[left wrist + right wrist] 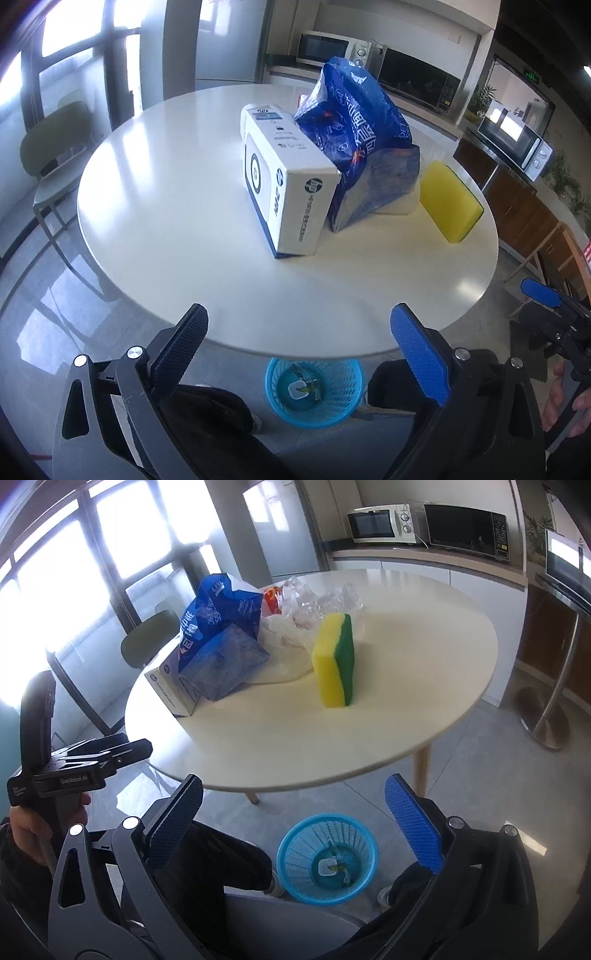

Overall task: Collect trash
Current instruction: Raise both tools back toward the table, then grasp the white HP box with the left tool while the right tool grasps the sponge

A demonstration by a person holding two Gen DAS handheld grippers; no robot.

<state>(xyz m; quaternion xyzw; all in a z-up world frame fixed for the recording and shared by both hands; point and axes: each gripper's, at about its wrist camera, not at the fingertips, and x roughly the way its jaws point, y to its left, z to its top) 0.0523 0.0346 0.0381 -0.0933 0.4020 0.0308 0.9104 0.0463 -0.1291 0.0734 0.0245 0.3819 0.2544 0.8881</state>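
- The trash sits bunched on the round table (166, 206): a white box (284, 184) lying on its side, and a crumpled blue bag (362, 140) leaning against it.
- Behind the bag, in the right wrist view, lie a white wad (284, 650), some clear plastic (321, 598) and a red scrap (271, 598).
- A yellow and green sponge (334, 661) stands on edge just beside the pile, apart from the box.
- On the floor by the table's near edge is a blue basket (327, 860), with a few small bits at the bottom.
- The left gripper (299, 354) hangs above the basket, jaws wide, nothing in them.
- The right gripper (295, 823) is likewise spread wide and empty, short of the table.
- The person's dark trouser legs flank the basket.
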